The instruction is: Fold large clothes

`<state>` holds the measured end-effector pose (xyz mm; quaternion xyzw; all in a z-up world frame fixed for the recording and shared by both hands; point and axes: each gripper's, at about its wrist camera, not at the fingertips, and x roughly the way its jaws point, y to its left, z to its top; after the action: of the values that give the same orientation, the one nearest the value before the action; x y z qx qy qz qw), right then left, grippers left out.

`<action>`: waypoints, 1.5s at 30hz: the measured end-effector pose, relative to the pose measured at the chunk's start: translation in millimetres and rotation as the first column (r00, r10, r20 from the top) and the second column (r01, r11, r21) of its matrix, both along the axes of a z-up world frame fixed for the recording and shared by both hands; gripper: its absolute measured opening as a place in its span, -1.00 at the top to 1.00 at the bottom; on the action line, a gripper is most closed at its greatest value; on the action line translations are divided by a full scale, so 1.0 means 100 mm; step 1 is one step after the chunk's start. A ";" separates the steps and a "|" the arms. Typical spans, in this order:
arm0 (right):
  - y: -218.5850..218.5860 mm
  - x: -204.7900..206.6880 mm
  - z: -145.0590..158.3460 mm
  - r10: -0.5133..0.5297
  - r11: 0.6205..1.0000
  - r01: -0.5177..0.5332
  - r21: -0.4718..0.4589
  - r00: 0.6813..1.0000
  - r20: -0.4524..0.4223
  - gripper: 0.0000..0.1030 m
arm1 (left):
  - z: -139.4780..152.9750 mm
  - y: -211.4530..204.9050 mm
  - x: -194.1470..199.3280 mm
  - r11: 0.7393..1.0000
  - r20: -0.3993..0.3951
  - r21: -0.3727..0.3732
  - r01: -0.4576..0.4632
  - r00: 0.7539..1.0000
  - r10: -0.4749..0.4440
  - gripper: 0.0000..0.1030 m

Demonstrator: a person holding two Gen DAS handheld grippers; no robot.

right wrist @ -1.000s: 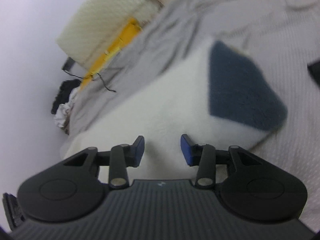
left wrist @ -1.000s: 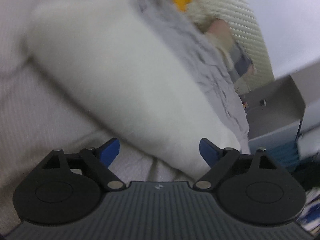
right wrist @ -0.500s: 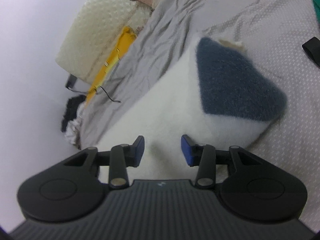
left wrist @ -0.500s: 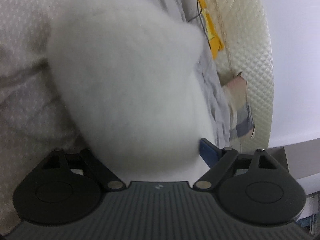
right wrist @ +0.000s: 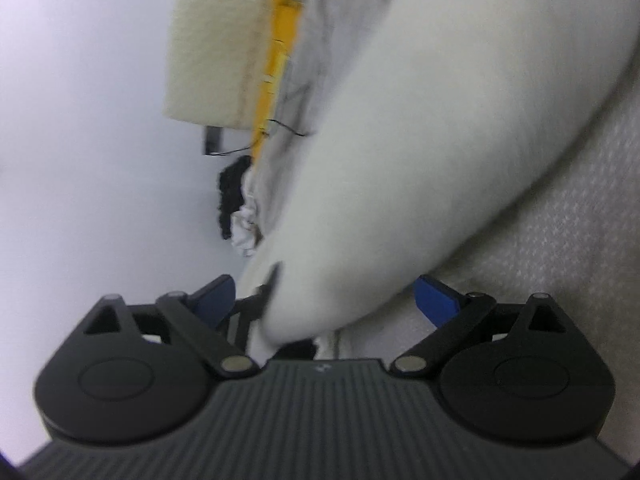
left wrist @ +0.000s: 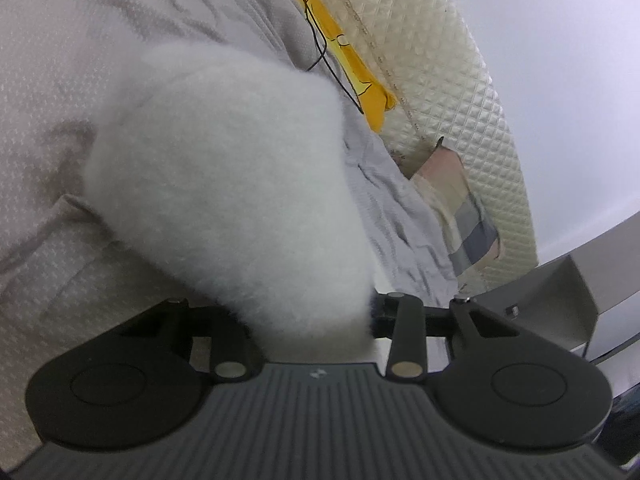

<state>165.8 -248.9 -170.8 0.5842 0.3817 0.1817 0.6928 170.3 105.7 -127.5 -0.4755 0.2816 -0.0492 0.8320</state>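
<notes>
Fluffy white fleece garment is lying in a thick bundle on the pale beige textured bed cover, with a crumpled grey sheet running along its far edge. In the left wrist view, the garment's near end is filling the space between the arms of the left gripper; its jaws have just been closing, and both fingertips are buried in the pile, so the gripper appears to be clenching the fleece — the pads themselves cannot be seen. Beyond the garment, a cream quilted headboard is rising along the wall, a yellow cloth strip is lying at its foot, and a thin black cable is trailing across the strip. A patchwork pillow in pink, grey and cream is leaning against the headboard, and a grey box-like unit is standing beside the bed.

In the right wrist view, which is blurred, the same garment is stretching diagonally from the upper right down to the right gripper. Its jaws have just been opening and are standing wide — the blue fingertips are clear of the fleece, the garment's end lying loose between them, released. A dark bundle with white cloth is sitting at the bed's far edge.
</notes>
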 end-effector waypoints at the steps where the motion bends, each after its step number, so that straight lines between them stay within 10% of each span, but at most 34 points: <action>1: -0.02 0.07 -0.08 -0.020 1.000 0.021 0.014 1.000 -0.022 -0.92 | -0.02 0.01 -0.04 1.000 0.000 -0.013 -0.003 1.000 0.003 0.16; 7: -0.36 0.11 -0.19 -0.236 0.965 0.240 0.104 0.971 -0.047 -0.92 | -0.08 0.06 -0.09 0.998 0.005 -0.059 -0.009 1.000 0.009 0.16; 15: -0.57 -0.01 -0.07 -0.404 0.915 0.403 -0.030 0.915 0.003 -0.88 | -0.12 0.10 -0.05 0.997 0.015 -0.071 -0.006 1.000 0.007 0.16; 26: -0.59 -0.17 -0.06 -0.405 0.895 0.409 -0.181 0.912 0.059 0.11 | -0.12 0.07 -0.09 0.999 0.002 -0.045 -0.011 1.000 0.011 0.16; 45: -0.90 -0.41 1.17 -0.369 0.867 0.447 -0.217 0.872 0.322 0.19 | 0.61 -0.17 -0.08 0.988 0.082 -0.015 0.156 0.985 -0.155 0.15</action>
<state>124.9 -338.8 -54.2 0.5158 0.1723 0.0507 0.8377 162.4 88.9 -67.0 -0.4587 0.2837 -0.1362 0.8310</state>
